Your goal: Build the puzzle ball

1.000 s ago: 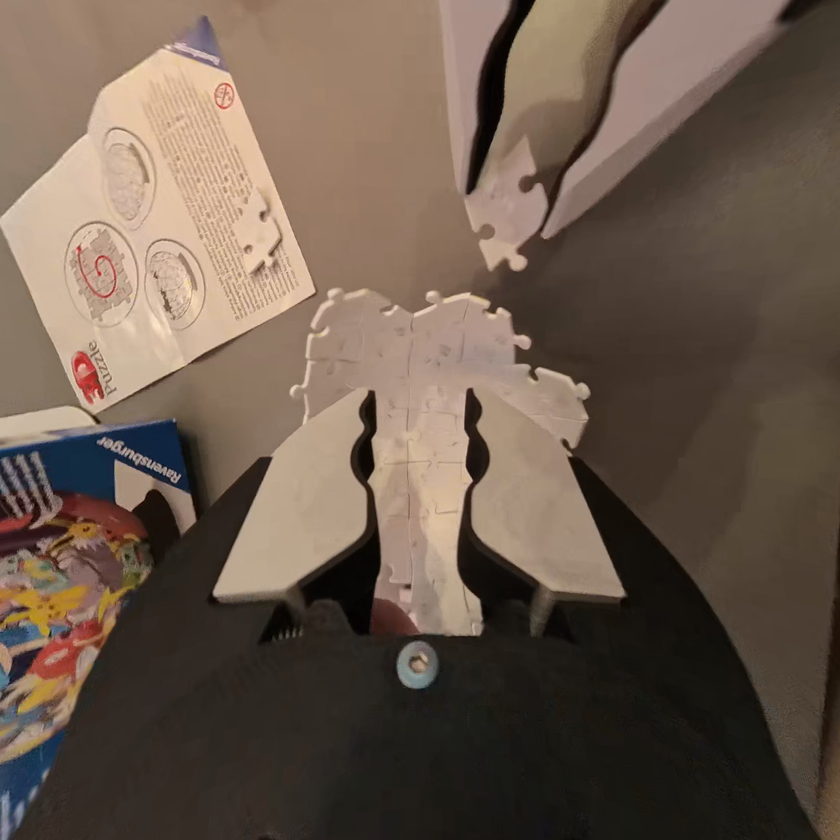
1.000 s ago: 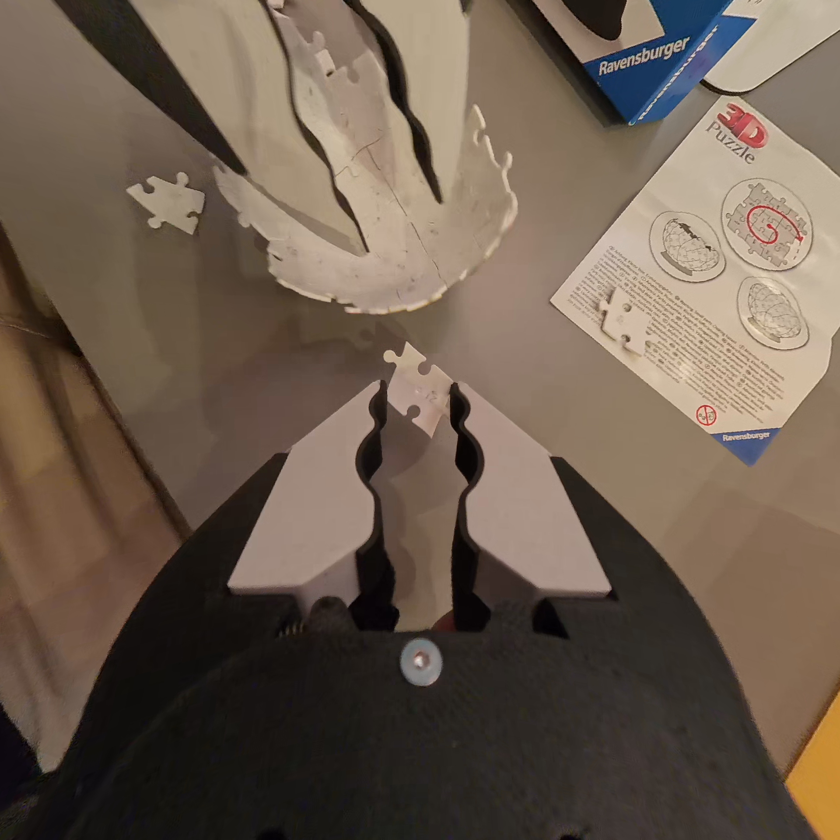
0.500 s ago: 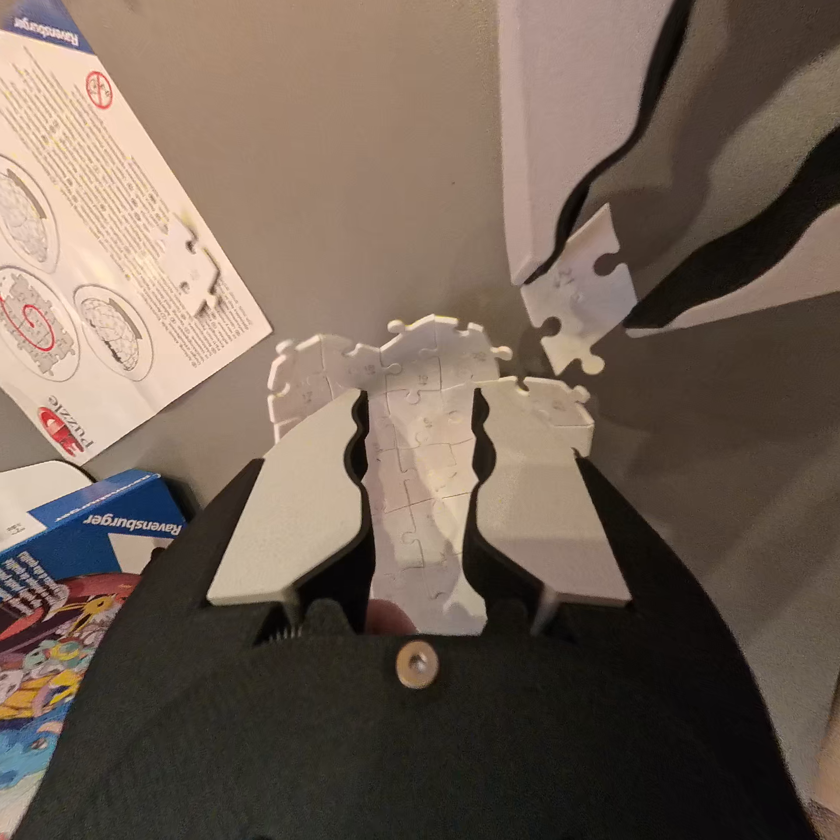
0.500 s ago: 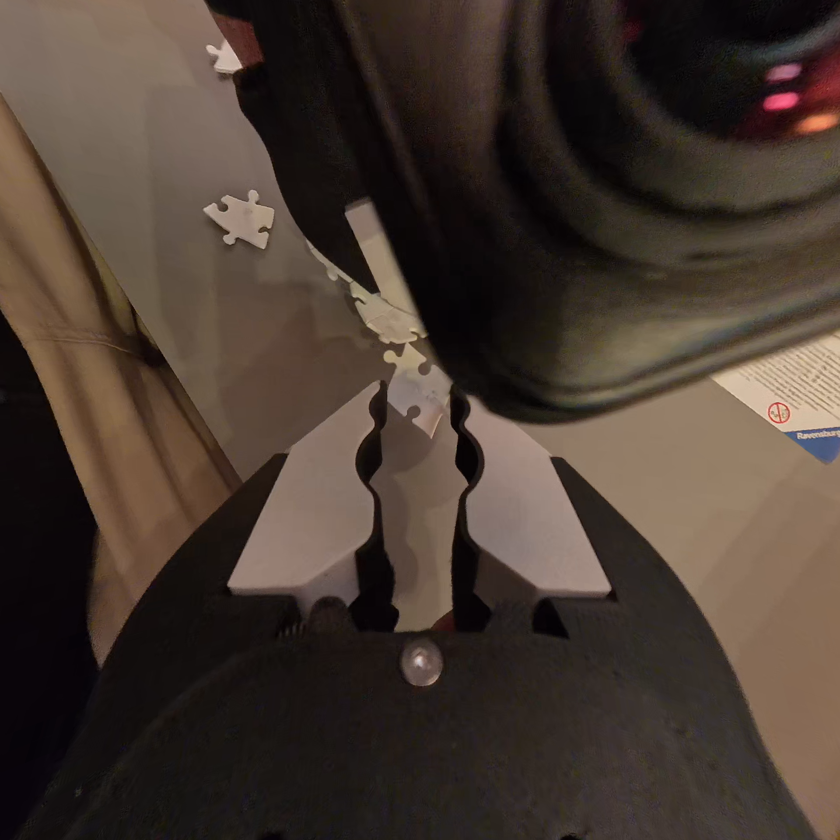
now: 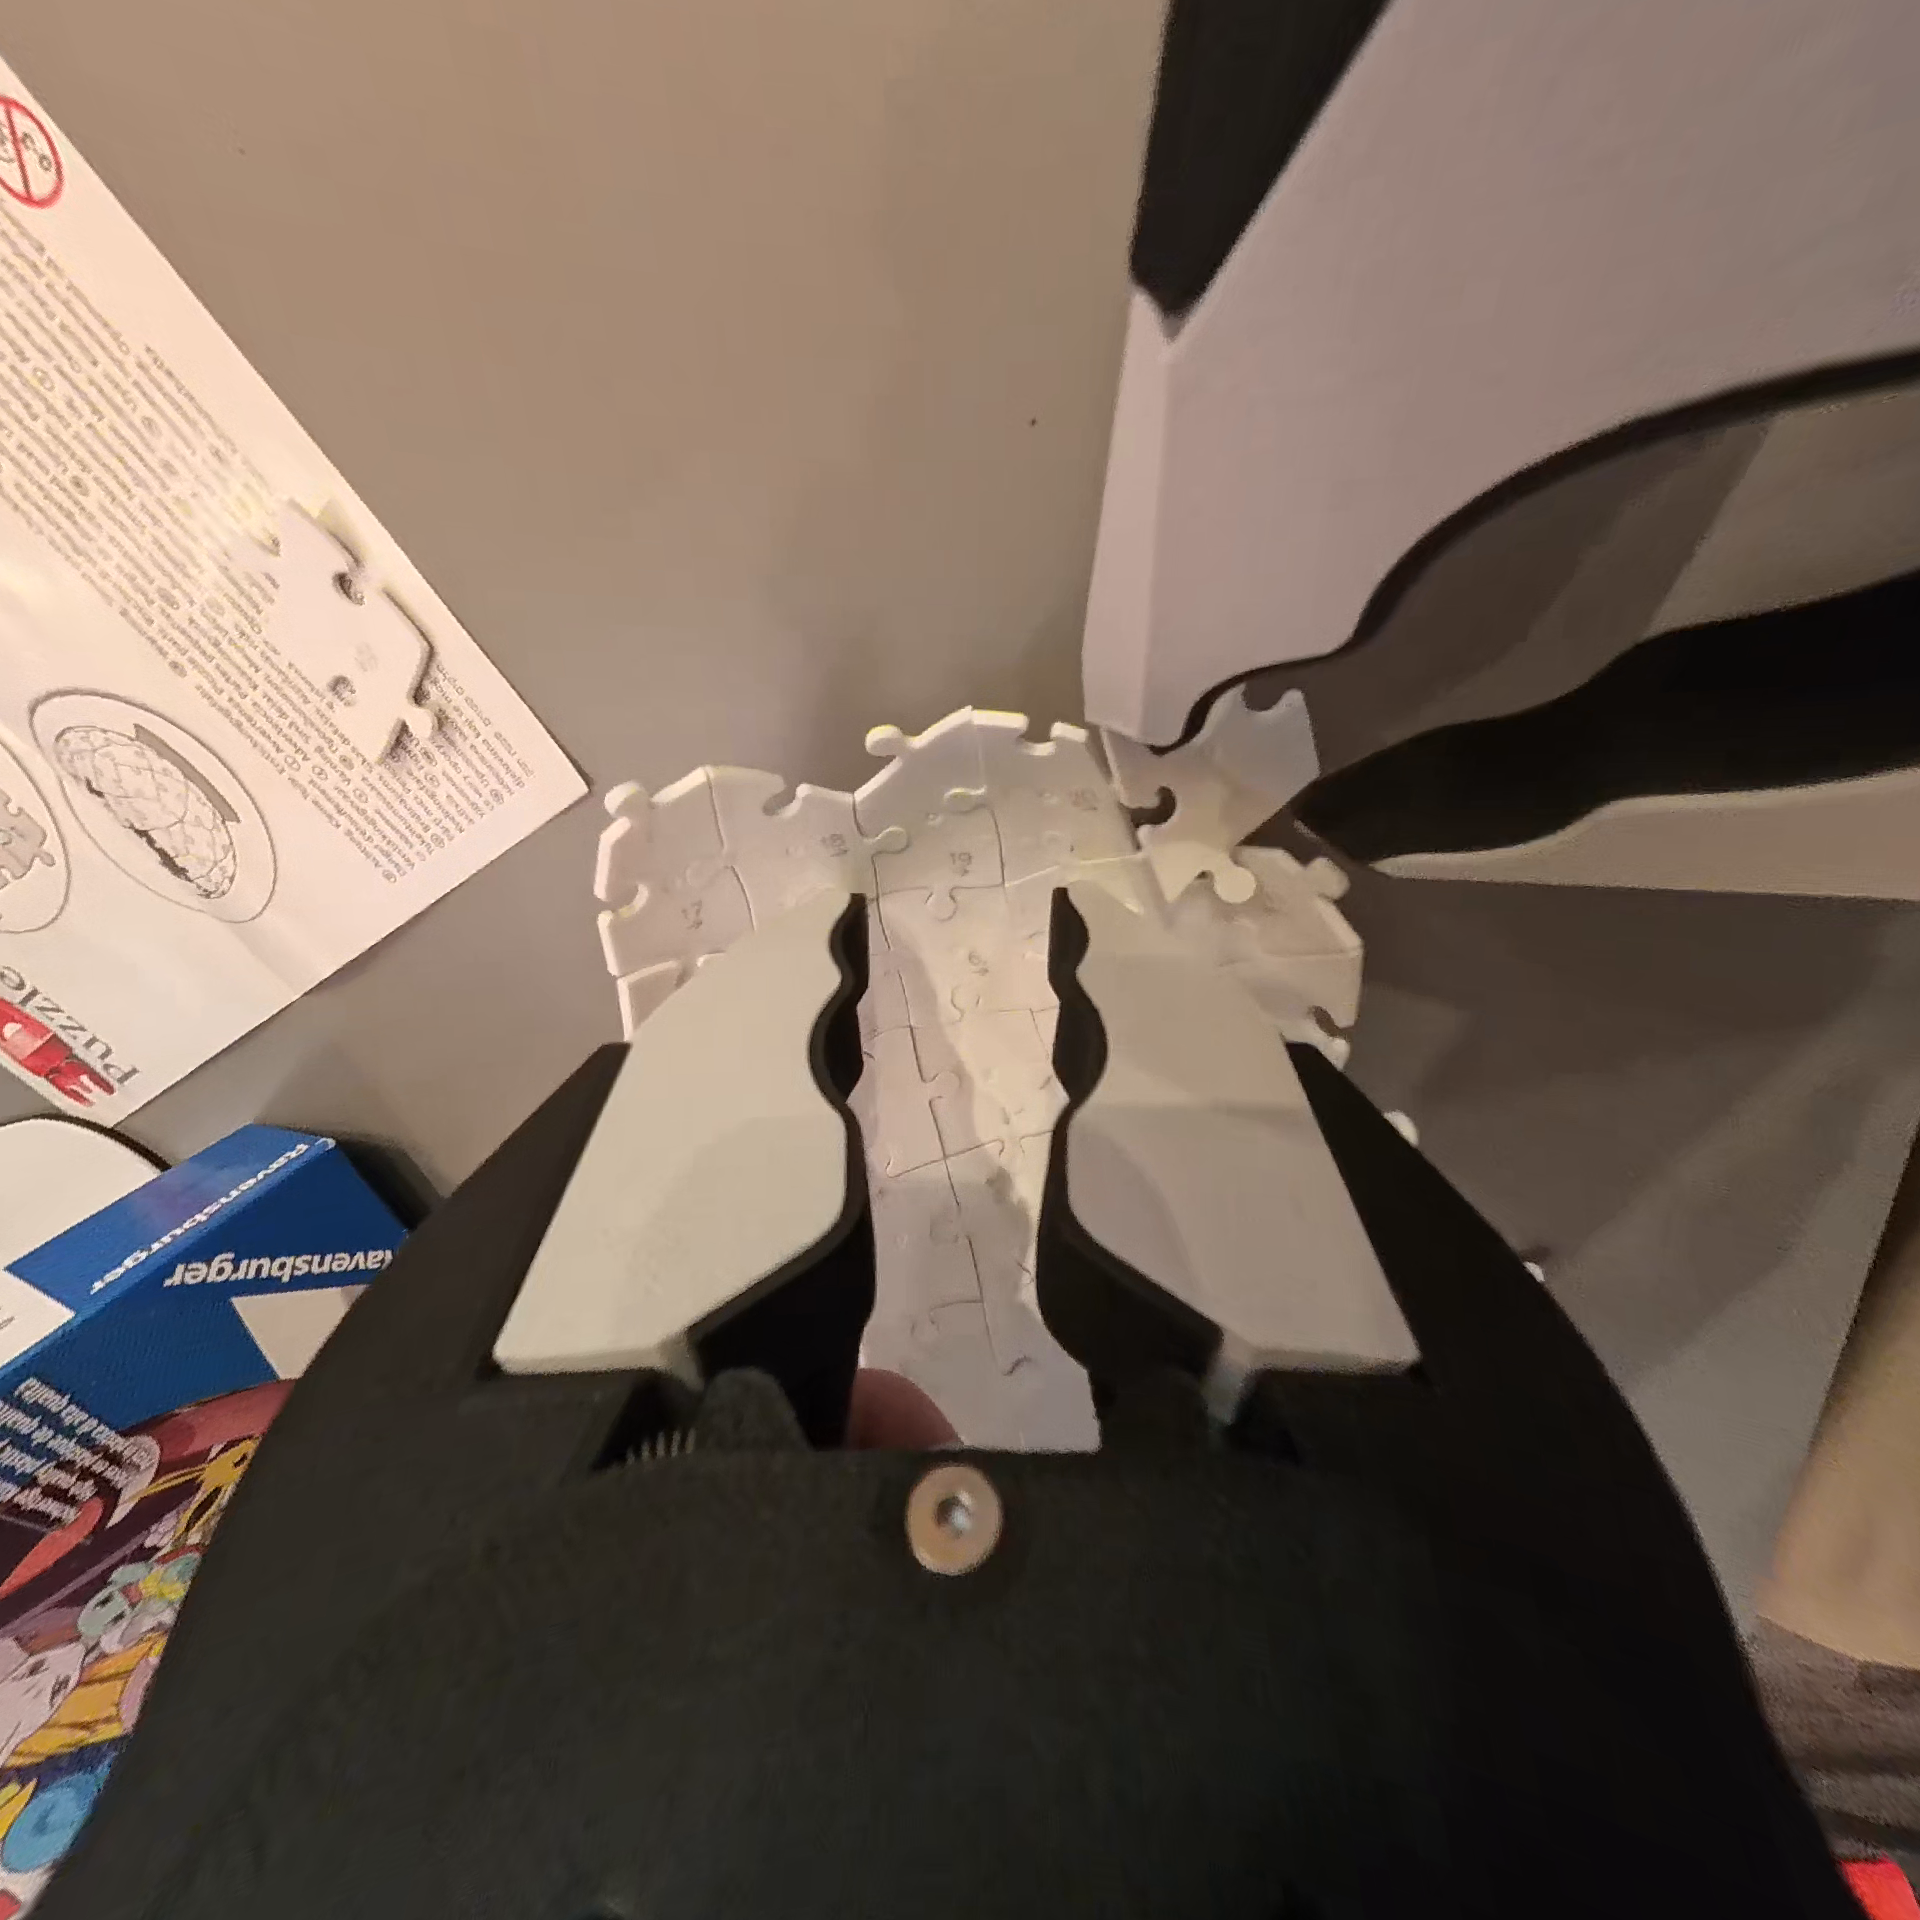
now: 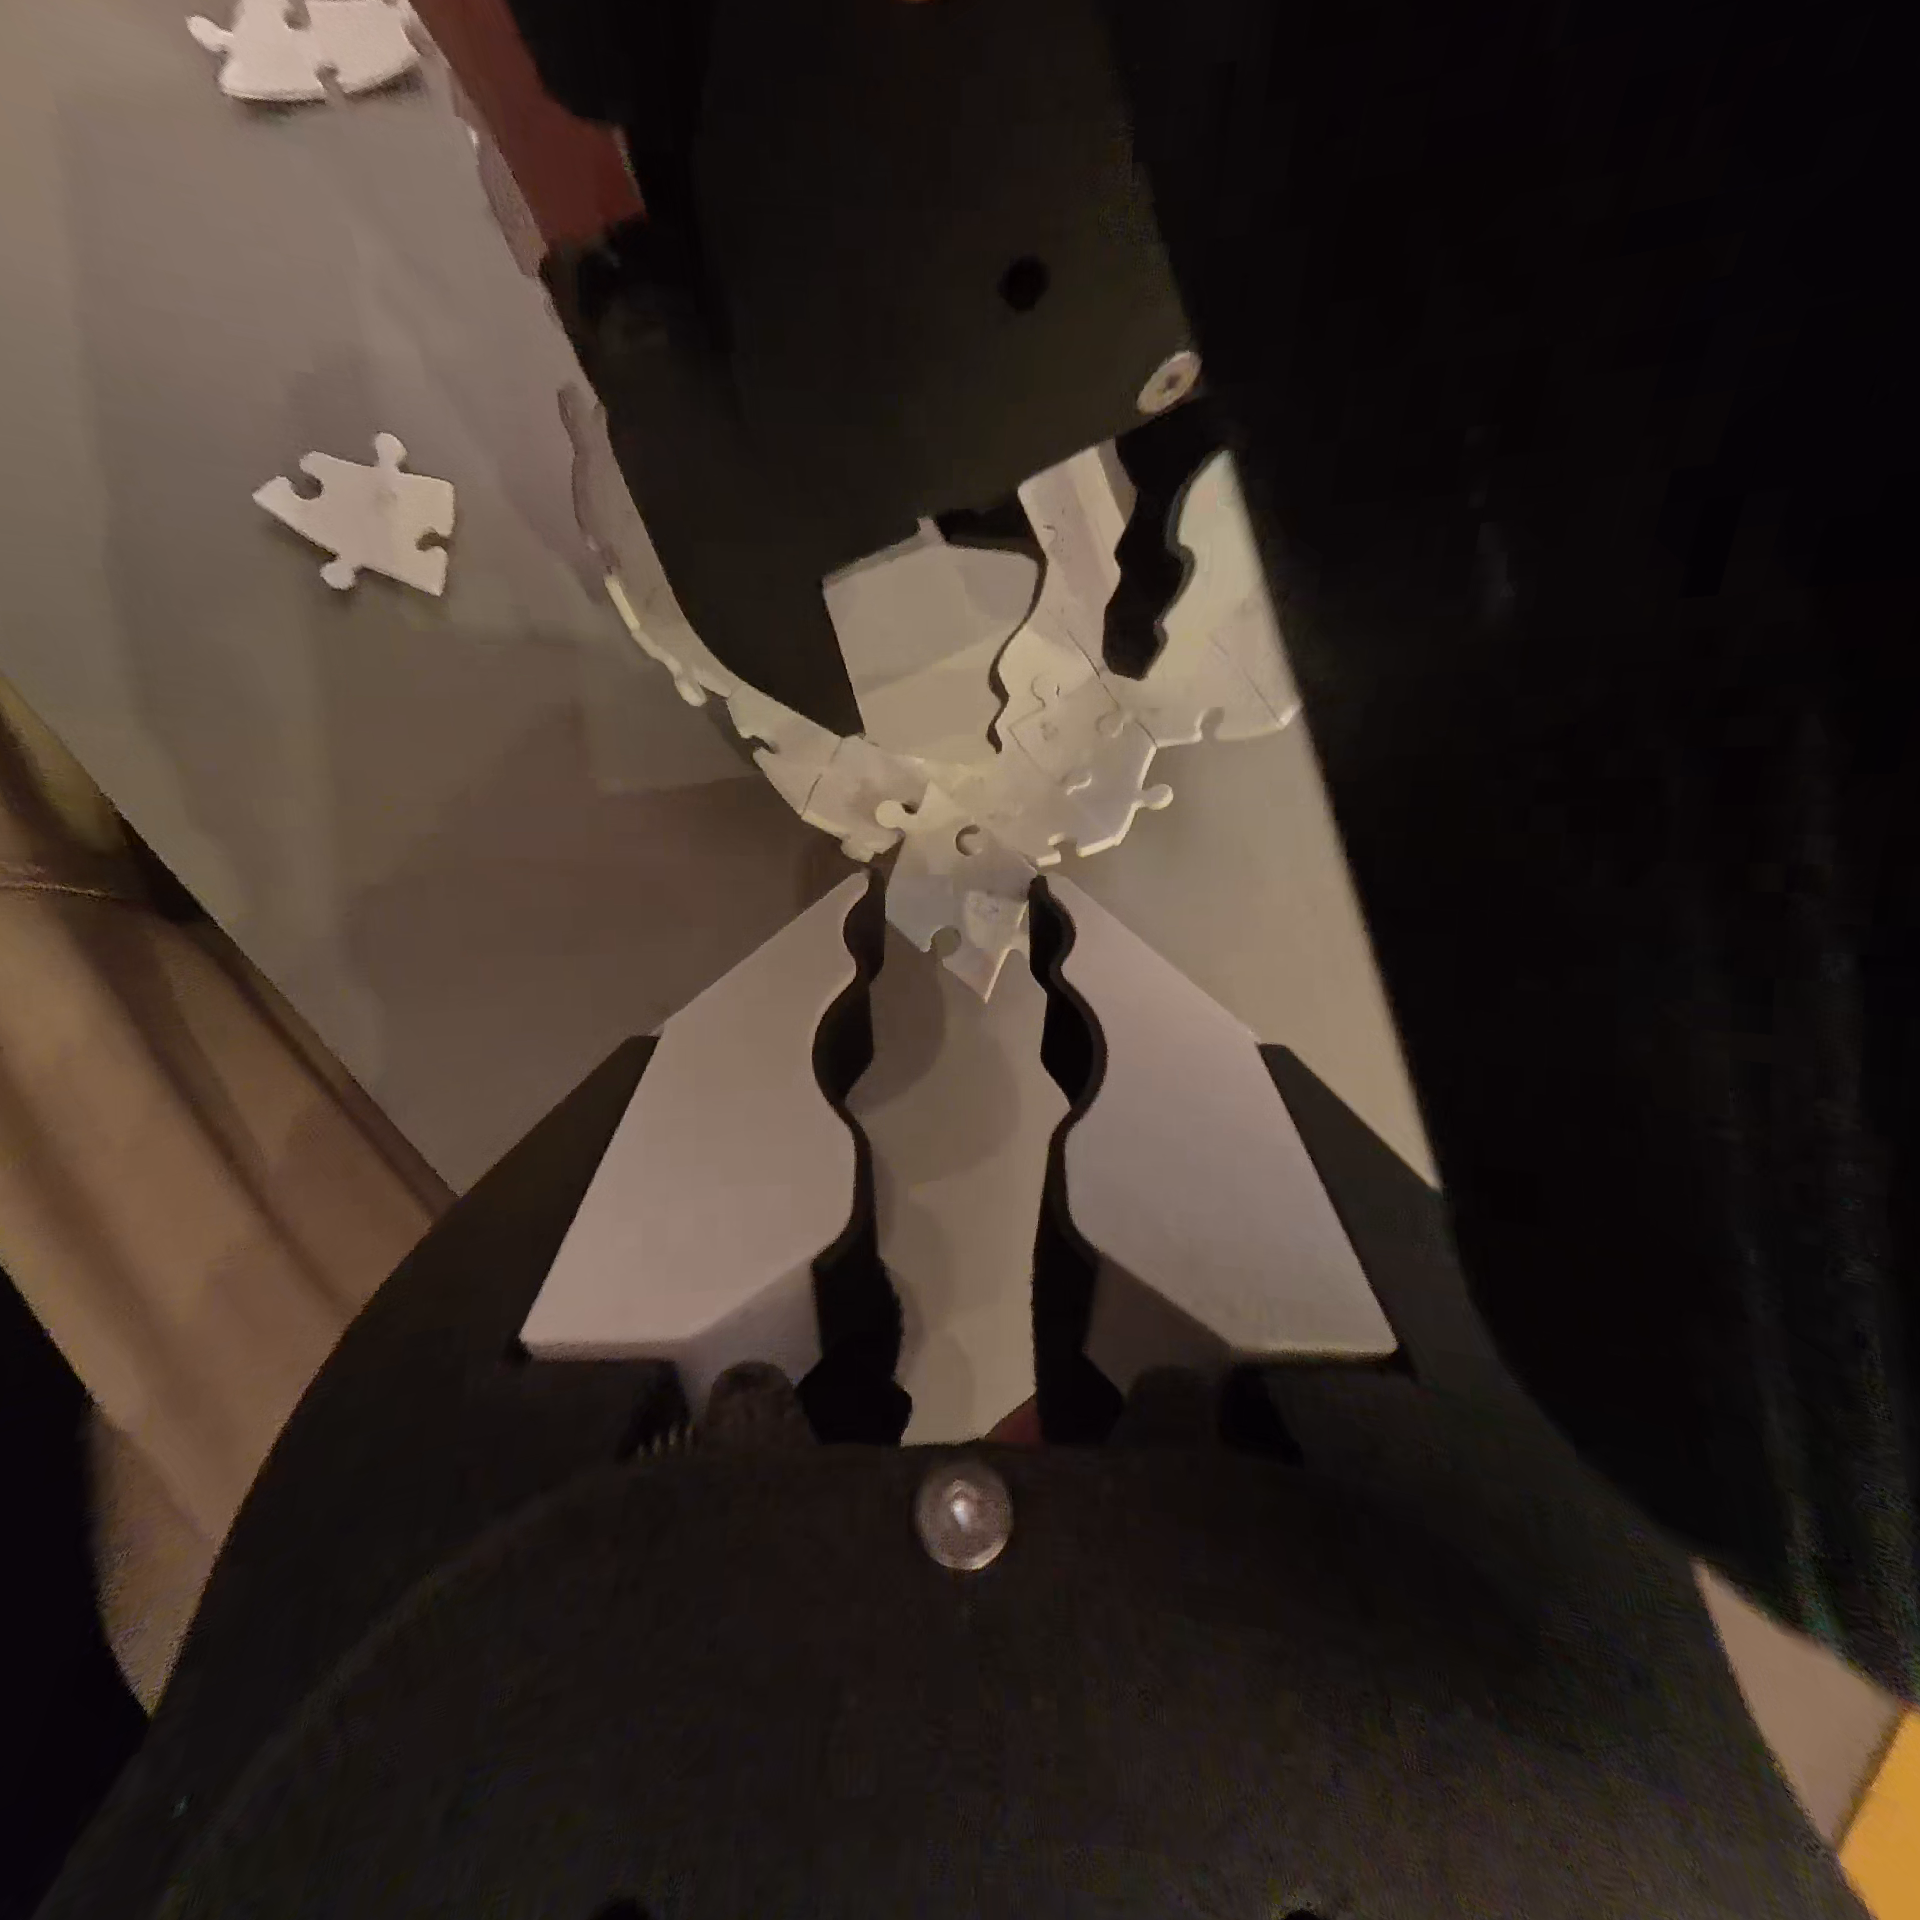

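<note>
My left gripper (image 5: pixel 951 914) is shut on a curved white shell of joined puzzle pieces (image 5: pixel 966 1039), the partly built ball, held above the grey table. My right gripper (image 6: pixel 956 883) is shut on a single white puzzle piece (image 6: pixel 956 894) and presses it against the shell's rim (image 6: pixel 1049 800). In the left wrist view the single piece (image 5: pixel 1205 800) touches the shell's upper right edge, with the right gripper's fingers (image 5: pixel 1247 468) coming in from the upper right. The left gripper's black body (image 6: pixel 883 312) fills the top of the right wrist view.
A white instruction sheet (image 5: pixel 156 644) lies at left with a loose piece (image 5: pixel 343 634) on it. A blue puzzle box (image 5: pixel 156 1351) sits at lower left. Loose white pieces (image 6: pixel 358 520) (image 6: pixel 301 42) lie on the grey table (image 6: pixel 260 727), near its left edge. One gripper's finger ends stand about 5 cm off the other's.
The two grippers have come together. The single piece, apart from the shell a second ago, now touches its rim. The left gripper now fills the right wrist view.
</note>
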